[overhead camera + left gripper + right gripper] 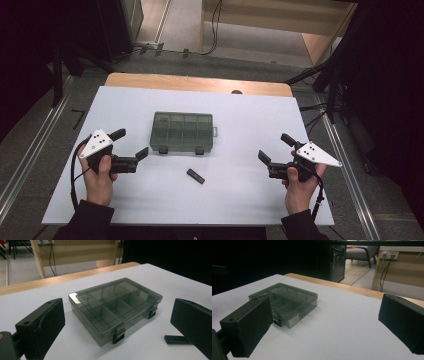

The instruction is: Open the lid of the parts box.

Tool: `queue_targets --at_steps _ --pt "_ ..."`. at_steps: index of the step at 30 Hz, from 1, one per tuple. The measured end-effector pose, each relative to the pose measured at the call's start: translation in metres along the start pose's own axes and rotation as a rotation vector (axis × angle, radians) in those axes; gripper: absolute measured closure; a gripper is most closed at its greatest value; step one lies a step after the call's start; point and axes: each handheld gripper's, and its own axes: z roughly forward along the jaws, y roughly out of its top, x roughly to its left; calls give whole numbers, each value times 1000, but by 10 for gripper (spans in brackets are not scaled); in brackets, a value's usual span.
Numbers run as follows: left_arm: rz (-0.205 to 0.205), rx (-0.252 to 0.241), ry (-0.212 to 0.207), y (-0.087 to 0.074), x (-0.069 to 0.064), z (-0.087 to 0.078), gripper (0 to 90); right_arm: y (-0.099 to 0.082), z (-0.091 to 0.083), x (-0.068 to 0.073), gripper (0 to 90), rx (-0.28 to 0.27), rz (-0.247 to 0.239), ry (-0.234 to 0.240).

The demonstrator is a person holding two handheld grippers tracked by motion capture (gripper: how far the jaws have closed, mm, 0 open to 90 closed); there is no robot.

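Observation:
A smoky, see-through compartment box (pixel 182 131) lies shut in the middle of the white table, its two black latches facing the person. The left gripper view shows the box (pixel 117 305) between and beyond the jaws, and the right gripper view has the box (pixel 284 301) at its left. A small black flat piece (pixel 195 175) lies in front of the box, and the same black piece (pixel 176 339) sits low at the right in the left gripper view. My left gripper (pixel 131 144) is open to the left of the box, holding nothing. My right gripper (pixel 276 148) is open at the right, also holding nothing.
The white sheet (pixel 250 125) covers the table, with a wooden strip (pixel 200 82) along the far edge. Dark stands and cables flank the table on both sides. A wooden cabinet (pixel 280 15) stands on the floor beyond.

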Motion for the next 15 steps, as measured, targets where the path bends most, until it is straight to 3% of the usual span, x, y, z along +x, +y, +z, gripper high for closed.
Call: queue_targets --at_steps 7,15 --pt "-7 2 -11 3 0 11 0 6 10 5 0 -1 2 13" --pt "-31 13 -26 5 4 21 23 13 31 13 0 3 -13 70"
